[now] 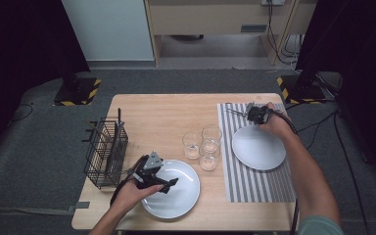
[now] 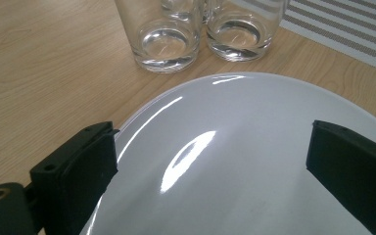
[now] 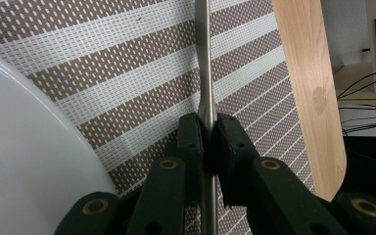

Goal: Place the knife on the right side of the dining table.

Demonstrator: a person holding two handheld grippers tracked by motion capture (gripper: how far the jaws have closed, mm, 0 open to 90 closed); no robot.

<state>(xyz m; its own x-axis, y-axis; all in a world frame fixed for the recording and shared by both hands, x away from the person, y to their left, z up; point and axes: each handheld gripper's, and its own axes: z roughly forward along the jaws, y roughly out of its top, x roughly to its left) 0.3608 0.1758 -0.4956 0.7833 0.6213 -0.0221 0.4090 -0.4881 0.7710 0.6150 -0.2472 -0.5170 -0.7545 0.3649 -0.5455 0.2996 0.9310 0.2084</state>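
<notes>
Right gripper [image 3: 208,142] jaws clamp a metal utensil handle [image 3: 205,73] over the striped placemat [image 3: 127,73]; left gripper [image 2: 210,161] jaws stand apart above a white plate [image 2: 235,161].

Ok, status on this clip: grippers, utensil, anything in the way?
Right gripper jaws shut on slim metal utensil over striped placemat. Left gripper open over near white plate. Three clear glasses mid-table, not in the way.
</notes>
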